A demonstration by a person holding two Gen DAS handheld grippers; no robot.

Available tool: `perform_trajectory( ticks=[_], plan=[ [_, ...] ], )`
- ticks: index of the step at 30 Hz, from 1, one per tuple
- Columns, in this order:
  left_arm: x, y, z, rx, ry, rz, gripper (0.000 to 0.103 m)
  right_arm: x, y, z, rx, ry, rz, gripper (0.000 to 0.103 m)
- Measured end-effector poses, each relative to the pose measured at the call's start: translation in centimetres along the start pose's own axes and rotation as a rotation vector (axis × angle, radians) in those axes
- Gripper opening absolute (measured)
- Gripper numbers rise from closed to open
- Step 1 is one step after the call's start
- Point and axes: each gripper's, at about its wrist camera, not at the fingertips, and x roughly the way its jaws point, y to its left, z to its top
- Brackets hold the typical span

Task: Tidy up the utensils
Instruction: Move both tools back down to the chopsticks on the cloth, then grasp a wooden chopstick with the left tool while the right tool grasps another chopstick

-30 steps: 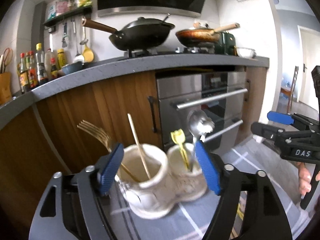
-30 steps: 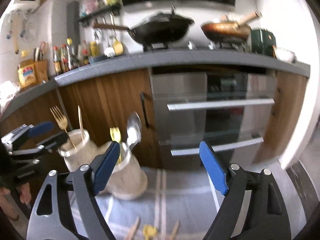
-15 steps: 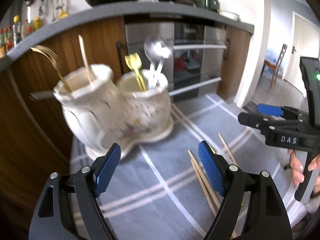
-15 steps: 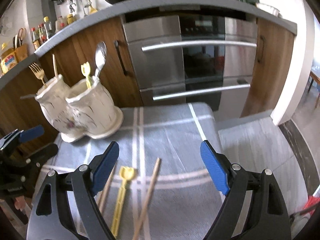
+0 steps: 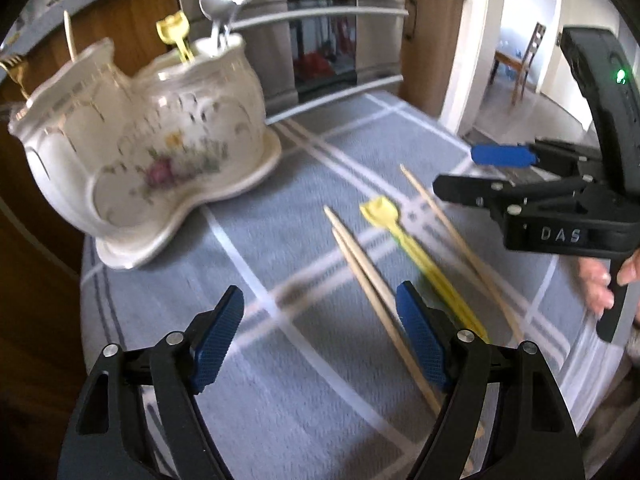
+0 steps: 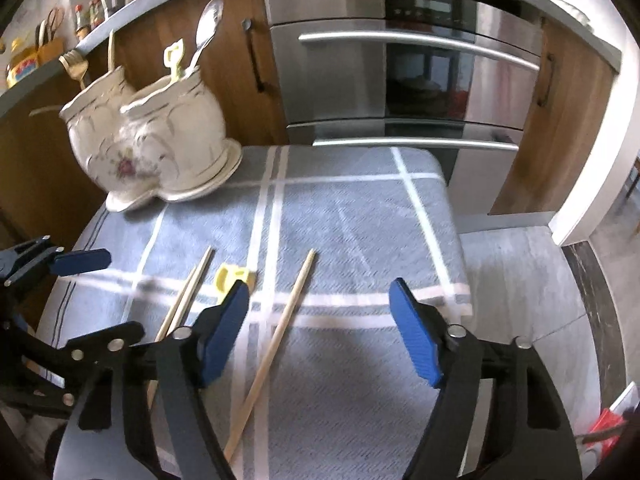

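Observation:
A white floral two-cup ceramic holder (image 5: 140,152) (image 6: 160,136) stands at the far left of a grey checked cloth (image 5: 280,352) (image 6: 352,216). It holds a gold fork, a chopstick, a yellow plastic fork and a steel spoon (image 6: 208,28). On the cloth lie a pair of wooden chopsticks (image 5: 372,280) (image 6: 188,288), a yellow plastic fork (image 5: 416,256) (image 6: 230,276) and a single chopstick (image 5: 452,236) (image 6: 280,328). My left gripper (image 5: 320,340) is open and empty above the cloth, left of the pair. My right gripper (image 6: 320,328) is open and empty over the single chopstick.
The cloth covers a small table in front of wooden kitchen cabinets and a steel oven (image 6: 400,72). The table's far edge and right edge (image 6: 452,208) drop to a grey floor. A worktop with bottles (image 6: 96,0) runs above the cabinets.
Both grippers have pulled back from the holder and tilted down, so the cloth and the loose chopsticks and yellow fork have come into view. Both stay open and empty.

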Motion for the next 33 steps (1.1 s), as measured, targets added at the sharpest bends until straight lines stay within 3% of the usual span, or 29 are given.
perform_trajectory(
  ticks=[2, 9, 14, 25, 33],
  plan=[
    [0.3, -0.2, -0.6, 0.009, 0.024, -0.006, 0.066, 0.1, 0.4, -0.2, -0.019, 0.015, -0.002, 0.057],
    [0.7, -1.1, -1.3, 0.027, 0.049, -0.028, 0.061, 0.5, 1.2, -0.5, -0.057, 0.054, 0.014, 0.039],
    [0.9, -1.7, -1.4, 0.048, 0.046, -0.025, 0.054, 0.6, 1.7, -0.9, -0.074, 0.070, 0.021, 0.035],
    [1.5, -1.5, -0.6, 0.020, 0.035, -0.001, 0.025, 1.3, 2.6, -1.4, -0.092, 0.119, 0.058, 0.032],
    [1.7, -1.3, -0.4, 0.022, 0.027, -0.008, 0.010, 1.1, 3.0, -1.9, -0.129, 0.112, 0.015, 0.025]
  ],
)
